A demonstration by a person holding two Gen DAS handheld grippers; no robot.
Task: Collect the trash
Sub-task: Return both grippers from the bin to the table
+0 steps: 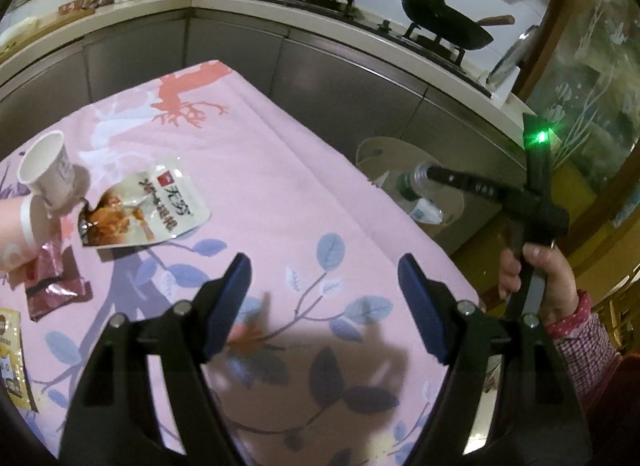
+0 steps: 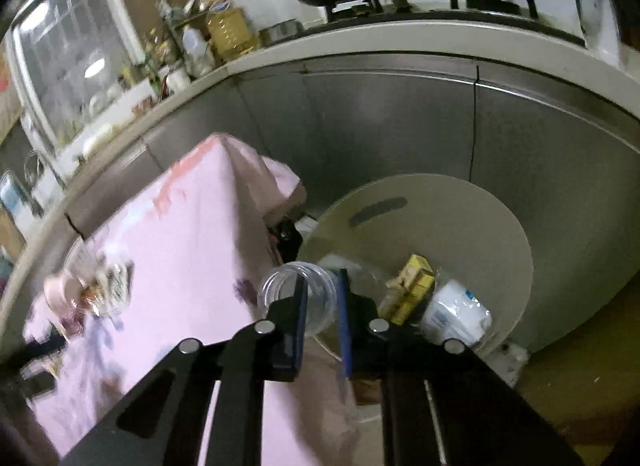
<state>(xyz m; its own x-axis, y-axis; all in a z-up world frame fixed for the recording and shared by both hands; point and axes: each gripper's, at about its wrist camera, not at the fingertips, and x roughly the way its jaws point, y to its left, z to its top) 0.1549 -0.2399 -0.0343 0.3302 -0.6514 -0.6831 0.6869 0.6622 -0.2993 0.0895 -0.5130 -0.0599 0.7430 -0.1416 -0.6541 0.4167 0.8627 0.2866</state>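
At nine o'clock on the pink-clothed counter (image 1: 280, 185) lies the remaining trash: a white paper cup (image 1: 46, 169) tipped on its side, a torn food pouch (image 1: 148, 209) just beside it, and a maroon wrapper (image 1: 56, 286) nearer me. The left gripper (image 1: 324, 306) hangs over the cloth, jaws wide apart and holding nothing. Off at three o'clock, the right gripper (image 2: 322, 322) is clamped on a clear plastic bottle (image 2: 298, 290) above the round bin (image 2: 460, 205), which already holds a yellow carton (image 2: 412, 286).
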